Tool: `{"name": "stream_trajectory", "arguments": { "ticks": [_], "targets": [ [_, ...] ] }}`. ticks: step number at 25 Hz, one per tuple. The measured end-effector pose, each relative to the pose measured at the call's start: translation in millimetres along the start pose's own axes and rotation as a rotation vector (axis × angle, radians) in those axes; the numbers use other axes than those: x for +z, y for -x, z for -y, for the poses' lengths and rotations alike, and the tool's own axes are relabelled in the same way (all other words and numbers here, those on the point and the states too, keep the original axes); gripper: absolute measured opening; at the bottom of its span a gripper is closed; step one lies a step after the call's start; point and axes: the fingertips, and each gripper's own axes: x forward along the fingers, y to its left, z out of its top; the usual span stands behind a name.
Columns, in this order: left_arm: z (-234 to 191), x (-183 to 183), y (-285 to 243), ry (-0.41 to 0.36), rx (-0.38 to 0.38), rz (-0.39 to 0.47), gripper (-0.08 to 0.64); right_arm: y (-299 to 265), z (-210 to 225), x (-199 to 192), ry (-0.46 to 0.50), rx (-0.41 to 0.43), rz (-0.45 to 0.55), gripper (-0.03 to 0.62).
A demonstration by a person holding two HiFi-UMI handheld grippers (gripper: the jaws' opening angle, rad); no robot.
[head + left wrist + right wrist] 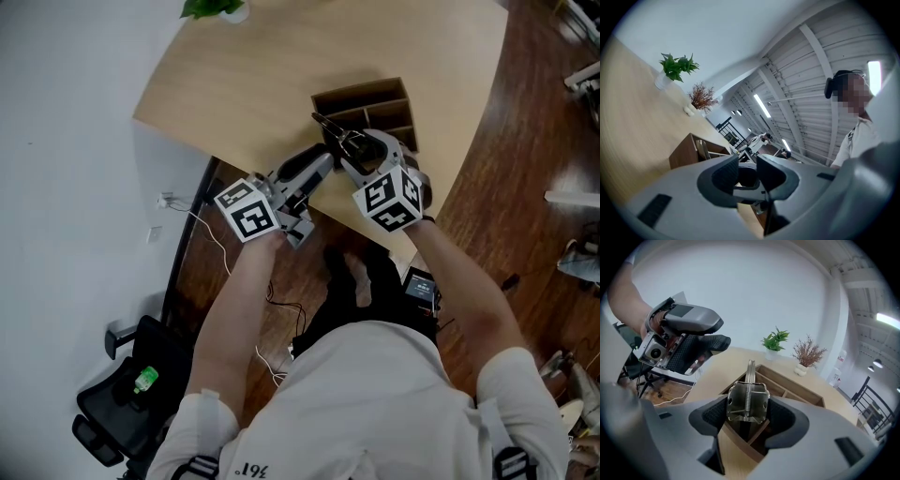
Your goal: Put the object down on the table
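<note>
Metal spring tongs (pixel 748 401) sit hinge-first between the pads of my right gripper (pixel 749 414), which is shut on them. Their closed arms point forward over a brown wooden divider box (pixel 790 386). In the head view the right gripper (pixel 354 150) hovers at the box's near edge (pixel 375 94), and the tongs' dark tip (pixel 328 125) reaches over it. My left gripper (pixel 322 161) hangs just to the left, over the table's front edge, open with nothing between its pads (pixel 725 174). It also shows at the upper left of the right gripper view (pixel 724 333).
The light wooden table (pixel 262 66) carries a green potted plant (pixel 214 7) and a dried red-brown plant (pixel 807 352) at its far side. A black office chair (pixel 122 394) and white cables (pixel 216 246) are on the floor to the left. People stand far off in the hall (pixel 761 138).
</note>
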Motion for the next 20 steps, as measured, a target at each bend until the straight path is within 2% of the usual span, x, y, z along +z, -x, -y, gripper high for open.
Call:
{"name": "stream_trajectory", "arguments": {
  "ticks": [8, 12, 15, 20],
  "targets": [
    [12, -4, 13, 0.002, -0.004, 0.010, 0.095, 4, -16, -3, 0.012, 0.040, -0.016, 0.255],
    [17, -3, 17, -0.003, 0.001, 0.012, 0.095, 10, -18, 1, 0.011, 0.030, -0.014, 0.260],
    [19, -3, 20, -0.012, 0.019, 0.013, 0.095, 14, -17, 3, -0.003, 0.019, -0.018, 0.306],
    [24, -7, 24, -0.023, 0.031, -0.003, 0.095, 26, -18, 7, -0.015, 0.001, -0.016, 0.311]
  ]
}}
